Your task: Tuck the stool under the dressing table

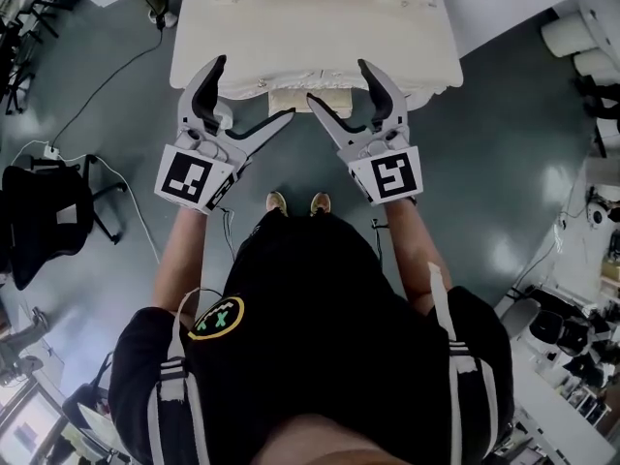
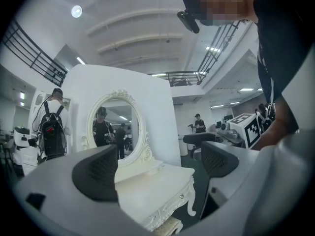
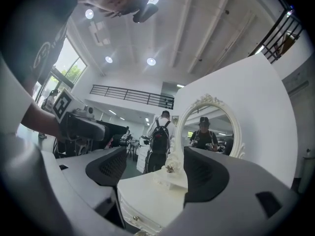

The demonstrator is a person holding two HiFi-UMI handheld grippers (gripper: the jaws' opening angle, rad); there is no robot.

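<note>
White dressing table (image 1: 417,56); two hand-held grippers (image 1: 256,87) (image 1: 337,81)

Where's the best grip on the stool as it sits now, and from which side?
Front edge of the stool seat, coming in low and level from the person's side. Only that padded strip shows past the front rim of the dressing table; the rest sits under the top, so nothing else looks reachable. Likely one jaw above the edge, one below.

1. Left gripper (image 1: 254,87): held out level ahead of the torso, jaws apart, empty.
2. Right gripper (image 1: 337,80): beside it, level, jaws apart, empty.
3. Left forearm (image 1: 179,255) and right forearm (image 1: 415,250): bare, stretched forward.
</note>
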